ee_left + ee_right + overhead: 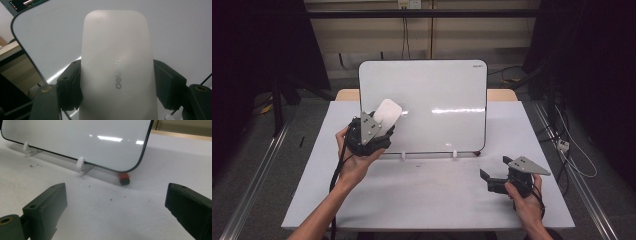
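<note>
Gripping a white eraser (116,75), the left hand-held gripper (371,131) is raised at the lower left part of the whiteboard (432,95). Jaws clamp the eraser on both long sides; seen close in the left gripper view.

Eraser: smooth, pale off-white, oblong with rounded corners, slightly domed back. Faint grey lettering runs lengthwise along the back, partly legible, looks like a brand mark. In the high view its upper end (387,112) sticks out above the gripper and lies over the board's left portion. Cannot tell whether it actually touches the board surface.

Whiteboard: white face, thin dark rim, rounded corners, standing tilted back on the table (422,195). Two small white clips (80,165) prop its bottom edge. Surface looks clean, with a streak of light glare across the middle. Small brand text at the top right corner, too small to read.

Right hand-held gripper (497,177): low over the table, right of centre, well apart from the left one, held by the person's right hand (524,197). Jaws spread wide, nothing between them. Its own view looks toward the board's lower right corner, where a small red and black block (124,178) sits just beside the rim.

Table: white top, a few dark specks near the board's foot.
</note>
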Demonstrator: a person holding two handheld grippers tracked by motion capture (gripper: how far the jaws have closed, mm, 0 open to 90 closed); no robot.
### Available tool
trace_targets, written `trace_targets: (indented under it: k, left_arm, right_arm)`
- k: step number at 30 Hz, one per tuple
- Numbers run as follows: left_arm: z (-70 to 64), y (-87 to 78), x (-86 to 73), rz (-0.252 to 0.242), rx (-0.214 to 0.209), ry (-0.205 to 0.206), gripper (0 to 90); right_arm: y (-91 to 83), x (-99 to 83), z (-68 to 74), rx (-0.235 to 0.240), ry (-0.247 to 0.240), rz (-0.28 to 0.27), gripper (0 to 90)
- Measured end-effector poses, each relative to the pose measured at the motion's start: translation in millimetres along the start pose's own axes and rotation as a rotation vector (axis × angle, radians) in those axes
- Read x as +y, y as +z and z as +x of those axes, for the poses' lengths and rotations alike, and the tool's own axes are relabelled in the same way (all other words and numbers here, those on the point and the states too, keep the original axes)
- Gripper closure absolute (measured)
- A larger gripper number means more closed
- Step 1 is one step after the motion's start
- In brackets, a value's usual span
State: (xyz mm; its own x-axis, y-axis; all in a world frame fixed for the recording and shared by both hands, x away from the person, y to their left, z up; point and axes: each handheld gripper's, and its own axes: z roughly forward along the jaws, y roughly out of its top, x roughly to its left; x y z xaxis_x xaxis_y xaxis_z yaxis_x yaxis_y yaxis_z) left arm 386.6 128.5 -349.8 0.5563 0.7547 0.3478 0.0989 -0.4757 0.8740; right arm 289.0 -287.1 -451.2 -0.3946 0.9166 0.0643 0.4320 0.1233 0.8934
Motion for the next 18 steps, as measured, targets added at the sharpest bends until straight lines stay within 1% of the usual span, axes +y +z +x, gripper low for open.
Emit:
trace_targets:
  k: [4, 8, 9, 11, 14, 15, 17, 18]
  left_arm:
    - [3.2, -3.5, -8.0, 0.016, 0.011, -0.002, 31.1]
    - [3.8, -2.5, -18.7, 0.037, 0.015, -0.006, 31.1]
    - [4.0, -2.6, -22.1, 0.046, 0.018, 0.005, 31.1]
    - [4.8, -3.0, -26.0, 0.051, 0.024, 0.003, 31.1]
    - [6.6, -3.3, -30.3, 0.052, 0.031, -0.002, 31.1]
    - [7.2, -3.4, -31.5, 0.056, 0.034, 0.005, 31.1]
    - [6.7, -2.7, -34.3, 0.06, 0.031, -0.002, 31.1]
    - [6.9, -2.6, -36.1, 0.068, 0.029, 0.003, 31.1]
  right_arm:
    - [-0.4, 0.0, -0.2, -0.001, -0.003, -0.002, 4.4]
    - [0.4, 0.5, 0.8, 0.0, 0.001, 0.004, 4.3]
    - [1.0, 0.8, 1.6, 0.003, -0.01, 0.003, 4.3]
    - [1.1, 0.8, 1.8, 0.003, -0.012, 0.002, 4.3]
    - [1.1, 0.8, 1.2, -0.001, -0.007, 0.003, 4.3]
    - [1.1, 0.7, 0.3, -0.004, 0.002, 0.003, 4.3]
    - [1.2, 0.7, -0.2, -0.005, 0.0, 0.001, 4.3]
    - [1.1, 1.1, -0.2, -0.006, 0.003, -0.001, 4.3]
